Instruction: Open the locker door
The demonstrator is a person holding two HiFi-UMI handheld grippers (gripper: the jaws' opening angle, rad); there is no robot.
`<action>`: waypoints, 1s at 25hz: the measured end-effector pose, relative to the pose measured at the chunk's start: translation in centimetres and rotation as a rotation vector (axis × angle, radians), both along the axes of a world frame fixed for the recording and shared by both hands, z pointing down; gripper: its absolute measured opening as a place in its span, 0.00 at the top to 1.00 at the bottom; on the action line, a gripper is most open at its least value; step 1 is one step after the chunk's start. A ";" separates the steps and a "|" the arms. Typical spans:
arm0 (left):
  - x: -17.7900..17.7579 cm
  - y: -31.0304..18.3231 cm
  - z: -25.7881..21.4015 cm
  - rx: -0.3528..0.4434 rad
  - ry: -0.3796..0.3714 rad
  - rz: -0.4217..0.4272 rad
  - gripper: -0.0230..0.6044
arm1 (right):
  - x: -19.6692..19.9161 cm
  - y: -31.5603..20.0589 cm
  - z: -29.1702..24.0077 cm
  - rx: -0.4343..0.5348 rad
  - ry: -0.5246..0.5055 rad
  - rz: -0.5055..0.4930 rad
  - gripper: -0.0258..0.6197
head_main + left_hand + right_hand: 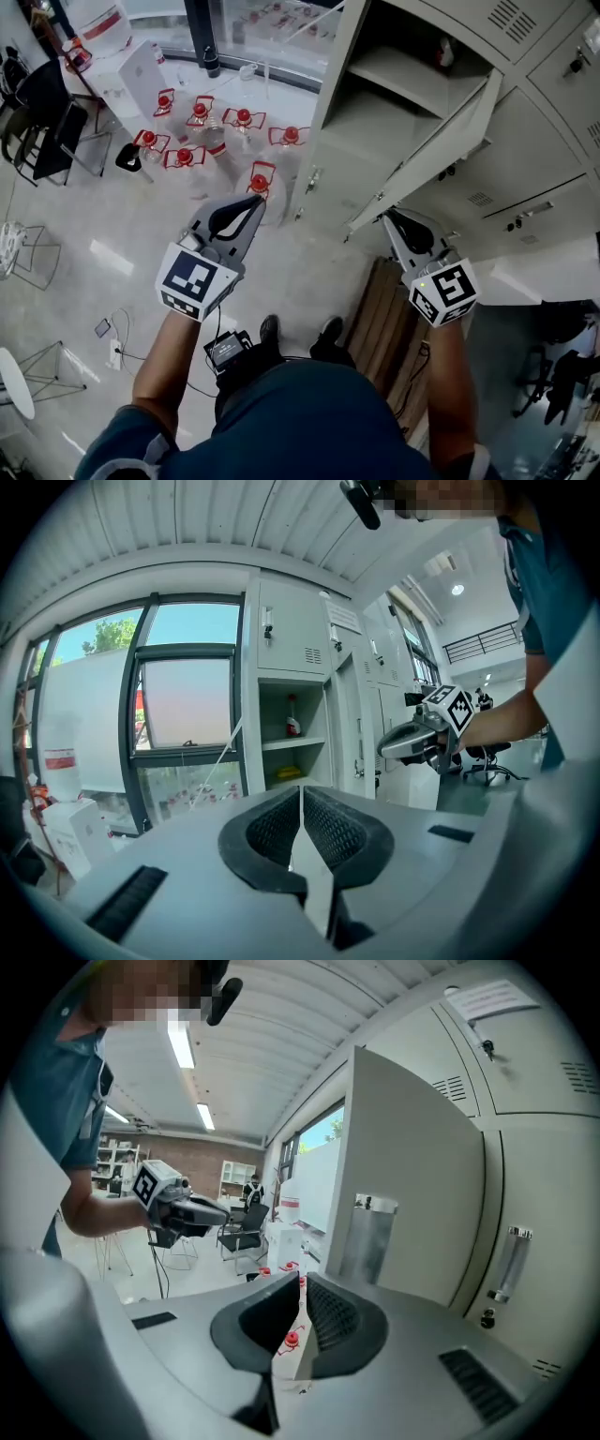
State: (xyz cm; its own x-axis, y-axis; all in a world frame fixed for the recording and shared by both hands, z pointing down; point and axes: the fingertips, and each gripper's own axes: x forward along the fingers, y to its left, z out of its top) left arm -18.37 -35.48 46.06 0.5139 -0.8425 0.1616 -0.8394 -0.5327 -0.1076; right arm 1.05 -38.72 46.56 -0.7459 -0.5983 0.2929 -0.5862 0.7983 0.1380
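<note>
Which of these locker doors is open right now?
The door of the shelved compartment in the leftmost column, swung out close to the right gripper. The other doors around it sit shut and flush.

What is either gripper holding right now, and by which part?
Nothing is held. Left gripper and right gripper both show jaws together, nothing between them; neither grips the open locker door.

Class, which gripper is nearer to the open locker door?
Right. The right gripper sits just beneath the locker door; the left gripper hangs farther left, over the floor near the red-capped bottles.
</note>
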 end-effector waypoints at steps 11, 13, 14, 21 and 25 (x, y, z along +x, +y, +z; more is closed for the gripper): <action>0.0 3.4 -2.8 0.034 -0.019 -0.002 0.92 | 2.6 5.0 -1.2 -0.011 -0.057 0.069 0.89; 0.3 4.0 -3.6 0.046 -0.018 0.005 0.92 | 3.6 5.9 -2.2 -0.009 -0.068 0.099 0.89; 0.5 4.3 -3.9 0.051 -0.018 0.010 0.92 | 4.2 6.3 -2.7 -0.010 -0.070 0.117 0.89; 3.3 5.5 -5.9 0.082 -0.001 0.076 0.92 | 8.4 8.8 -7.3 -0.022 -0.110 0.243 0.89; 4.4 5.7 -6.5 0.087 0.002 0.110 0.92 | 10.3 10.5 -10.4 0.016 -0.127 0.313 0.89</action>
